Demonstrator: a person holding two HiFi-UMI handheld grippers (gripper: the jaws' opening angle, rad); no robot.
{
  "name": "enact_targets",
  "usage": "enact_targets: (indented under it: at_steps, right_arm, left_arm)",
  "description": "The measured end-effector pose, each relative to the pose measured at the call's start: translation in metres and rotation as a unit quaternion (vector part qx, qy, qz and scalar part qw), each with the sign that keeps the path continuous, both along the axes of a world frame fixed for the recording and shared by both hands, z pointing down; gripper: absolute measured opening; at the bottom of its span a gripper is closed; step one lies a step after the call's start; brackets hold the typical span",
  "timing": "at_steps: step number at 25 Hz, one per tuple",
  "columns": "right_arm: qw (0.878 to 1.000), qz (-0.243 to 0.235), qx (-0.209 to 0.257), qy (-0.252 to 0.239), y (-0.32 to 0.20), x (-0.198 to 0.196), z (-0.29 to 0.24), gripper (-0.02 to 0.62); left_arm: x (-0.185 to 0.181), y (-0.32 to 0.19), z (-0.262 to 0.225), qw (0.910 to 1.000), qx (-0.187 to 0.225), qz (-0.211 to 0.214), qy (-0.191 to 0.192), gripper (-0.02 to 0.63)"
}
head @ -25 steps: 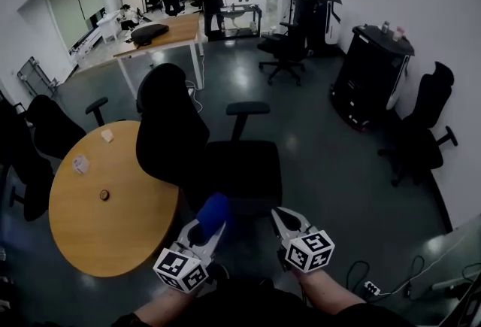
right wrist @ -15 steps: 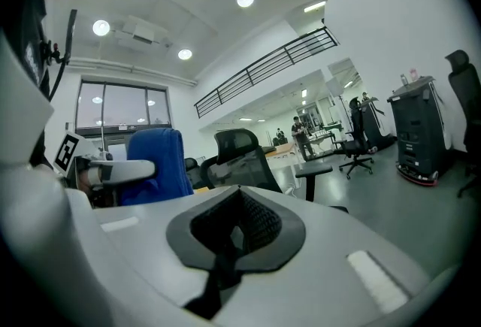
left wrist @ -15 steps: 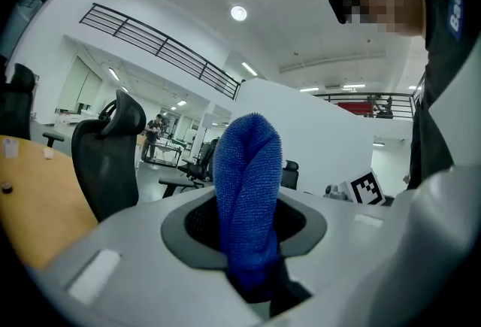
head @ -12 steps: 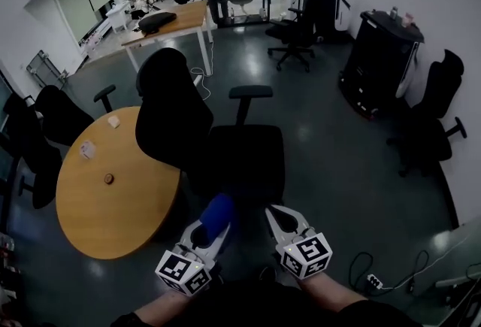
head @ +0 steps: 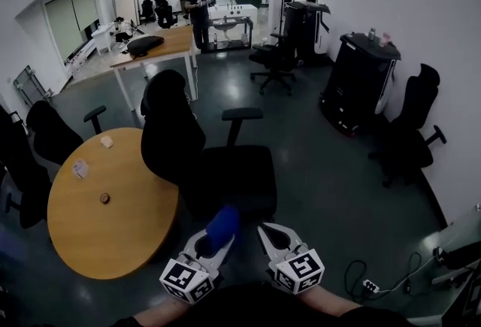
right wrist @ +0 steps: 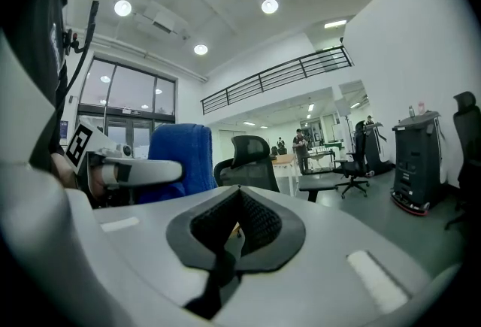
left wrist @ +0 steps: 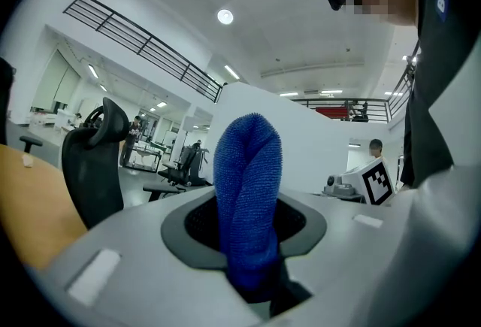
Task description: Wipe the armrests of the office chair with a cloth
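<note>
A black office chair (head: 225, 168) stands just ahead of me, its backrest to the left and one armrest (head: 242, 114) on the far side. My left gripper (head: 213, 238) is shut on a blue cloth (head: 222, 225), which sticks up out of its jaws. In the left gripper view the cloth (left wrist: 248, 183) fills the middle, clamped in the left gripper (left wrist: 248, 243). My right gripper (head: 265, 232) hangs beside it, shut and empty. The right gripper view shows the right gripper (right wrist: 237, 224) with jaws together, the cloth (right wrist: 179, 160) to its left and the chair (right wrist: 252, 160) beyond.
A round wooden table (head: 113, 205) with small items stands left of the chair. More black chairs stand at the left (head: 52, 134) and right (head: 409, 130). A black cabinet (head: 357, 81) is at the right. A power strip (head: 368, 286) and cables lie on the floor.
The head view has shifted a little. Both grippers sit slightly lower and closer together in front of the chair. The cloth stays clamped in the left one.
</note>
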State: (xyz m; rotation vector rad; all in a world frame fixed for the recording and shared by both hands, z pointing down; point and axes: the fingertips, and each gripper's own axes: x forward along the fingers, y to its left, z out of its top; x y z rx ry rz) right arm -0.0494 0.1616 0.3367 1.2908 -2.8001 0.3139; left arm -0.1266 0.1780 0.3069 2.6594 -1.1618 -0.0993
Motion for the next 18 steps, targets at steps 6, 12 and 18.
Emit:
enact_targets:
  at_steps: [6, 12, 18]
  right_arm:
    - [1.000, 0.012, 0.018, 0.013, 0.012, -0.021, -0.006, 0.003]
    - [1.000, 0.016, 0.017, 0.018, 0.020, -0.031, 0.001, 0.003]
    - [0.999, 0.023, 0.014, 0.017, 0.026, -0.033, 0.000, 0.003]
  left_arm:
    - [-0.019, 0.005, -0.003, 0.9998, 0.009, 0.015, 0.000, 0.141]
    - [-0.024, 0.007, 0.007, 0.9996, 0.005, 0.029, 0.000, 0.141]
    - [-0.025, 0.016, 0.005, 0.9992, 0.007, 0.039, -0.001, 0.141]
